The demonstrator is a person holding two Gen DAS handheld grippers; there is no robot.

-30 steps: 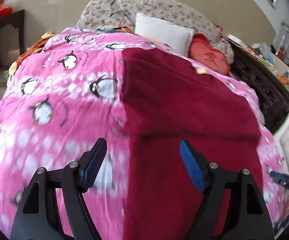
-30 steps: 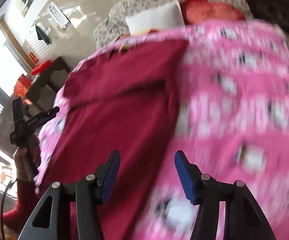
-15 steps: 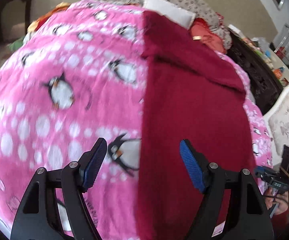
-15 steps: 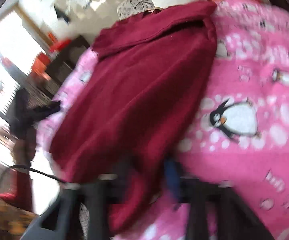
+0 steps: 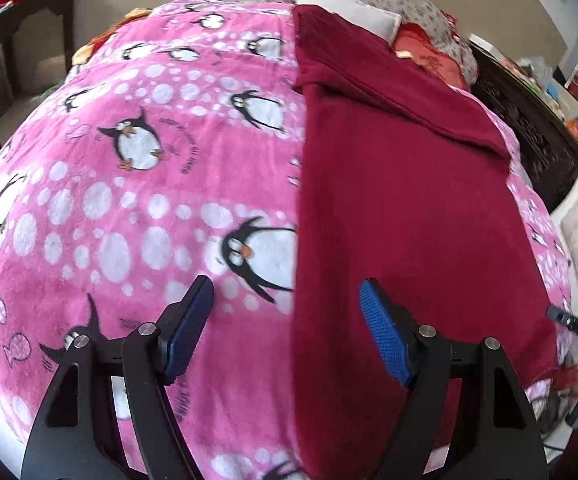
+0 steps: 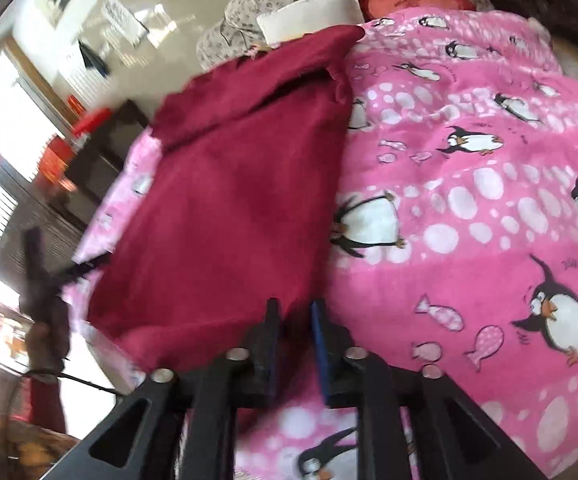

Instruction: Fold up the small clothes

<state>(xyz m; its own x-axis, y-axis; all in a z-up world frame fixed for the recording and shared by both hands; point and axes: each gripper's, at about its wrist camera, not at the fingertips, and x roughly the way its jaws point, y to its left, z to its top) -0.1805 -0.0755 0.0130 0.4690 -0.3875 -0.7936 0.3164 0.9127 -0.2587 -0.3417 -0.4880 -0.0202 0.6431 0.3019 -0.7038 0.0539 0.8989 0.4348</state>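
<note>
Dark red garment (image 5: 405,208) lay flat on pink penguin blanket (image 5: 129,184), far end w/ a folded-over band near white pillow (image 5: 349,8).

Right gripper (image 6: 294,322) pinched near corner of garment hem, pads nearly together w/ cloth between. Left gripper (image 5: 287,320) spread wide, empty, hung over the garment's other near edge, one pad above blanket, other above cloth; not touching as far as could be told.

Judged as start of a lengthwise fold. To do well: needed left to drop & nip the matching corner through all layers, then lift both evenly, keep hem taut, carry toward far end w/o dragging blanket. Risk: fleece clinging, edges skewing.
</note>
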